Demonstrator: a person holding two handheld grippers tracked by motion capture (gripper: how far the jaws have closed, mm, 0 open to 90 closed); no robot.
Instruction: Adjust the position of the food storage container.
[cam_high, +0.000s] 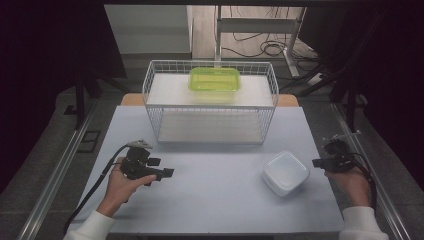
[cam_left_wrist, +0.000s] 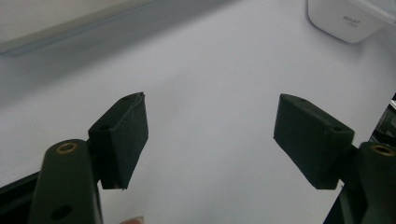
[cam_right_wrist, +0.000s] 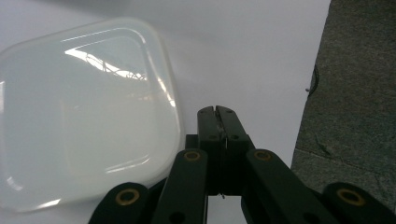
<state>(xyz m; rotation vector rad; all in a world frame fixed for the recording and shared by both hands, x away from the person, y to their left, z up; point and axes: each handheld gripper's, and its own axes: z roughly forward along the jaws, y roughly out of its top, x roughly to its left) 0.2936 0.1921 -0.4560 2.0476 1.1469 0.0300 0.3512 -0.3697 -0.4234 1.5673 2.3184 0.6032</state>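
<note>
Container, white, lidded (cam_high: 285, 173), resting on pale table (cam_high: 220, 200), just left of right gripper (cam_high: 318, 163), whose jaws are pressed together on nothing at the table's right edge. Left gripper (cam_high: 167, 173): jaws spread wide, nothing between them, well apart from that container, which lies ahead of its tips. Wire basket (cam_high: 210, 102) beyond both grippers, with green container (cam_high: 214, 80) on top.

From my seat, the wire rack (cam_high: 210, 102) stands at twelve o'clock, a lidded tub (cam_high: 214, 80) on its top shelf; the white container (cam_high: 285, 172) lies at two o'clock on the table (cam_high: 220, 200).
</note>
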